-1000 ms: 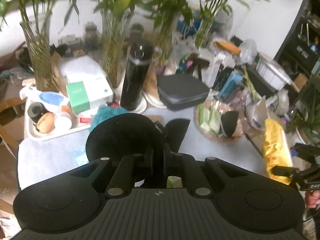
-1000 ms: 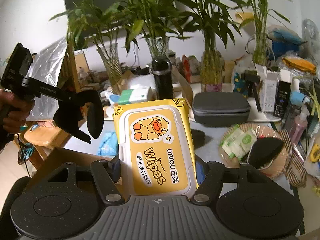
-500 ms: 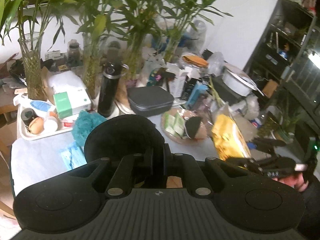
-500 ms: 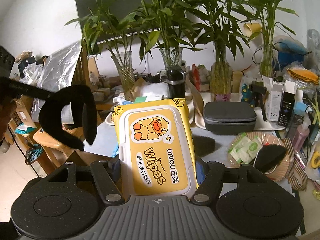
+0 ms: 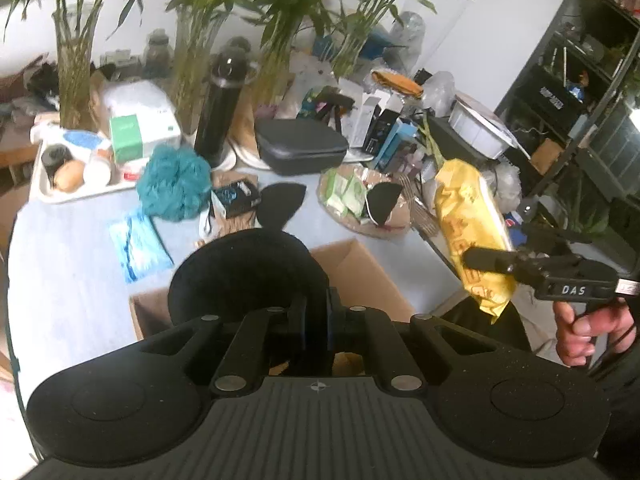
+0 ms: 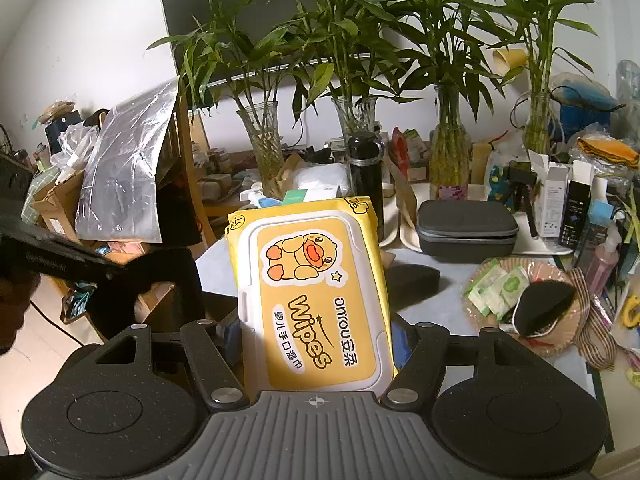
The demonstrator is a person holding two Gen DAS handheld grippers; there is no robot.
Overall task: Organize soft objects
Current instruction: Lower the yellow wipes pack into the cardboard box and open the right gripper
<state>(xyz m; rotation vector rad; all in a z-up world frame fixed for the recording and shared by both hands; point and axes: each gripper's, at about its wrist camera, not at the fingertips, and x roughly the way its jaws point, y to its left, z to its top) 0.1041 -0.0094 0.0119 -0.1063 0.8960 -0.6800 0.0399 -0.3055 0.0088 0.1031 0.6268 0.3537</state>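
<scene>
My left gripper [image 5: 316, 312] is shut on a black rounded soft pad [image 5: 248, 276], held above an open cardboard box [image 5: 360, 268] at the table's near edge. In the right wrist view that pad [image 6: 160, 280] shows at the left, dark and partly cut off. My right gripper [image 6: 316, 336] is shut on a yellow pack of wet wipes [image 6: 316, 292] with a duck on its lid, held upright. The left wrist view shows the same pack [image 5: 472, 232] to the right of the box, gripped by the right gripper [image 5: 492, 260] with a hand behind it.
A teal bath pouf [image 5: 174, 188], a blue packet [image 5: 140, 242] and another black pad [image 5: 280, 204] lie on the table. A woven plate [image 5: 384, 228] holds green sachets. Behind stand a black flask [image 5: 220, 108], a grey case [image 5: 300, 146], plant vases and a tray [image 5: 52, 196].
The left gripper has drawn back with the black pad, and the cardboard box has come into view beneath it. The right gripper with the wipes pack has risen slightly and now shows closer.
</scene>
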